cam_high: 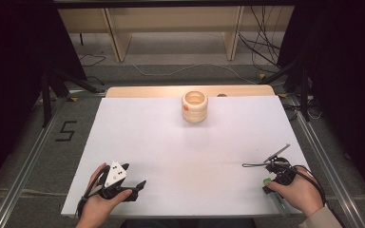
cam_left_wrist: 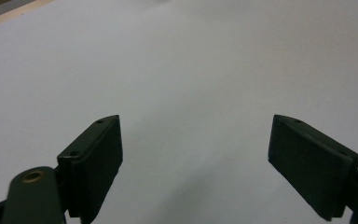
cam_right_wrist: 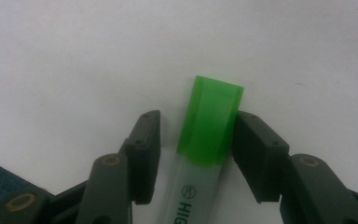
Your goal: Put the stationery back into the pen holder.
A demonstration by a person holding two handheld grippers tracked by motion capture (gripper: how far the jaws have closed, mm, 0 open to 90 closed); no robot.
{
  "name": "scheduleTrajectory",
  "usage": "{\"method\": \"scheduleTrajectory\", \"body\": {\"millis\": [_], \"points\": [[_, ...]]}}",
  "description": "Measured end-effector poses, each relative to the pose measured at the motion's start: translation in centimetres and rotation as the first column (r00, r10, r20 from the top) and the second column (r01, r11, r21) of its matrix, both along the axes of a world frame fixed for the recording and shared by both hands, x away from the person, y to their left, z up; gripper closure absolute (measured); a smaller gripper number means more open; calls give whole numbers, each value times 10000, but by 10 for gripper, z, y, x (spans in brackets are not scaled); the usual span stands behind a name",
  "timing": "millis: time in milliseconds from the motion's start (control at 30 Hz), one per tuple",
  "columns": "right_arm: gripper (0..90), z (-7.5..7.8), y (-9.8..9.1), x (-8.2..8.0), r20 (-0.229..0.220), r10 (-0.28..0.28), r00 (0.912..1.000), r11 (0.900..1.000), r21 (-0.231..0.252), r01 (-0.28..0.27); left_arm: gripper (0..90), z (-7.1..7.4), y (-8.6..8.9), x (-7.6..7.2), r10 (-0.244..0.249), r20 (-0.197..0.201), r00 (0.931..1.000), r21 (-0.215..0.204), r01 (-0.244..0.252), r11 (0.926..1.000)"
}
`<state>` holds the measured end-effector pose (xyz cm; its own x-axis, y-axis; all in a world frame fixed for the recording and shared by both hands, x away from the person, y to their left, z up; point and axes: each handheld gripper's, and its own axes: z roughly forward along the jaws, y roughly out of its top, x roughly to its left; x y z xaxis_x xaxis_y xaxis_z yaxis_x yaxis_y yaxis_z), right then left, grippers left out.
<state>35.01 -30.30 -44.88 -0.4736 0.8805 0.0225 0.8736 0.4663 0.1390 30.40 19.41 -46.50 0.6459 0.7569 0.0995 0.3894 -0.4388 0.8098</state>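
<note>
Ahead of the left gripper (cam_high: 134, 176) the white table top (cam_high: 180, 152) lies bare between its wide-apart jaws. A green highlighter (cam_right_wrist: 204, 154) lies between the jaws of the right gripper (cam_right_wrist: 196, 140). Far ahead of both grippers, a stack of wooden rings (cam_high: 194, 106) stands near the table's far edge.

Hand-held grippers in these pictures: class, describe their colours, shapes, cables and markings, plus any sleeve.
The left hand-held gripper is black, topped by a white three-cornered plate with dark dots. The right hand-held gripper is black; thin black cables loop over the hand. Its flat rectangular jaws have brass-coloured pivots. A beige sleeve covers that wrist.
</note>
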Motion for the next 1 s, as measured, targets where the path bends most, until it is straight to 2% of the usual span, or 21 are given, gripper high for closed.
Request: {"method": "scheduleTrajectory", "body": {"millis": [200, 333, 567, 1000], "points": [[568, 0, 1, 2, -117, -142, 9998, 9997, -207, 140, 175, 0, 0, 0, 32, -2, 10000, -48, -32, 10000], [602, -1, 5, 3, -147, -326, 9994, 9982, -513, 318, 175, 0, -1, 0, 37, -9, 10000, -70, -38, 10000], [618, -1, 8, 4, -180, -465, 9988, 9965, -707, 452, 175, 0, 0, 0, -15, -34, 10000, 4, 15, 10000], [656, -1, 10, 4, -222, -736, 9970, 9944, -782, 717, 175, 0, 0, 0, -22, -19, 10000, 2, 22, 10000]]}}
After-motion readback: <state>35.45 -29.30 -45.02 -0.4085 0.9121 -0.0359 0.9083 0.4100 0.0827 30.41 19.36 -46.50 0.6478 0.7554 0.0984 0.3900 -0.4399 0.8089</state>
